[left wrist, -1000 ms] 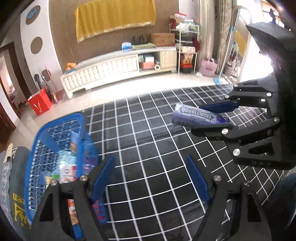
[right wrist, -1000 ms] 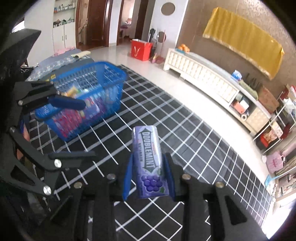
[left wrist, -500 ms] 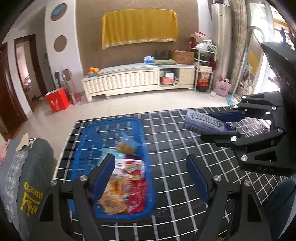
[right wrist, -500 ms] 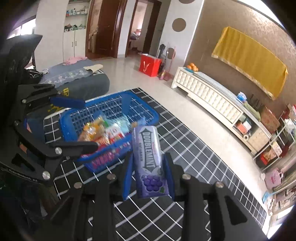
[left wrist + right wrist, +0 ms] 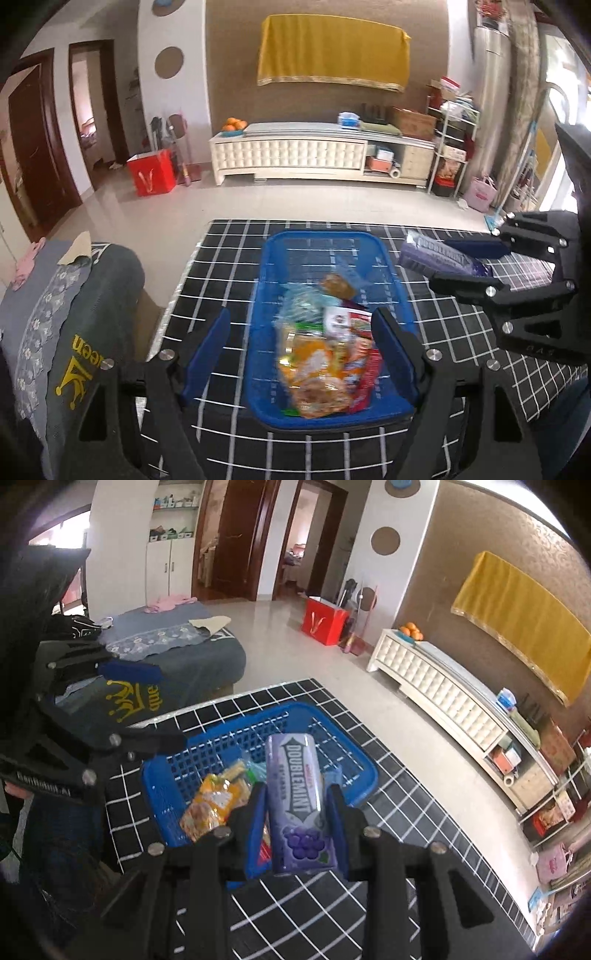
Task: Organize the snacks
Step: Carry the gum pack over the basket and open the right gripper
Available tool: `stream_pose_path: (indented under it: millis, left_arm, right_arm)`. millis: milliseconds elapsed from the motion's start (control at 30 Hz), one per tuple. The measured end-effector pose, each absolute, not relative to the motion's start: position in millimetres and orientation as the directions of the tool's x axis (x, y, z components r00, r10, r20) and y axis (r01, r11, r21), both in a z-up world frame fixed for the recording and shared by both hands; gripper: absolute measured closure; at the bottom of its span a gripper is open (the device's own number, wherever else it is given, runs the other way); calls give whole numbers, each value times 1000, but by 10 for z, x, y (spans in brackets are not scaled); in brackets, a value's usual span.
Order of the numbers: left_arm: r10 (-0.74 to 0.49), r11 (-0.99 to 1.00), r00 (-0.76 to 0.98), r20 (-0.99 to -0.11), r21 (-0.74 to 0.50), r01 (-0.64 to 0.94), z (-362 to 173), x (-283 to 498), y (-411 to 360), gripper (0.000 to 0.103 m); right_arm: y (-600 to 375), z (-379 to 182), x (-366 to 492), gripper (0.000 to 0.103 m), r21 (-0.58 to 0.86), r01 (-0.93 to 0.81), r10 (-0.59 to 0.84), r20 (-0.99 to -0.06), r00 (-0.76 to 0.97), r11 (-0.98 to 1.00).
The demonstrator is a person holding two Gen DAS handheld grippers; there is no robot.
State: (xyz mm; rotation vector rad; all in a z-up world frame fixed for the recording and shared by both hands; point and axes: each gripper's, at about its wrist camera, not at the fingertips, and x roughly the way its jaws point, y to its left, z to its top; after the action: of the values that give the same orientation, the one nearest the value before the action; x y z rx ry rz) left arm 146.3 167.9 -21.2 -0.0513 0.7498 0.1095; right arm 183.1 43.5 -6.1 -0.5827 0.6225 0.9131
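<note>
1. Right claw (image 5: 297, 814): clenched on a purple Doublemint gum pack (image 5: 298, 799), one blue finger pad on each long side; the pack points forward, its far end above the near rim of the blue basket (image 5: 365, 771).
2. In the left wrist view the same gum pack (image 5: 437, 256) hangs just outside the basket's right edge, above the black-and-white grid cloth (image 5: 443, 314).
3. Left claw (image 5: 301, 350): released, fingers spread wide and holding nothing, one pad on either side of the blue basket (image 5: 393, 273) as framed; contact with the rim cannot be told.
4. Snack packets (image 5: 321, 354) fill the near half of the basket; the far half shows bare mesh floor.
5. Grid cloth lies uncovered on the basket's right and far sides.
6. Grey cushion (image 5: 74, 317) lies just beyond the cloth's left edge.
</note>
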Motion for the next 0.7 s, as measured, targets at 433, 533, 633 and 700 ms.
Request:
stream_pose_path:
  millis: [433,533,633,700]
  left_arm:
    - [100,986,663,-742,-16,-167,-611,1714,2279,26]
    - [90,984,648,-757,-32,-174,-720,1816,2361,26]
    - [80,984,632,-771,-41,-175,-835,1918,2417,26]
    - [77,984,624,-778,-42,-174,-890,1962,2432,26]
  right_arm:
    - [1061,-539,2184,69,-204,-882,487,-770,413,425]
    - [1223,-718,2302,69,-205,-887,458,-795,398,415]
    - [1315,-864,2390,69,-204,-895,431,-819,378,398]
    - [1359,-943,2449,69,-199,-897,418,-831,368,394]
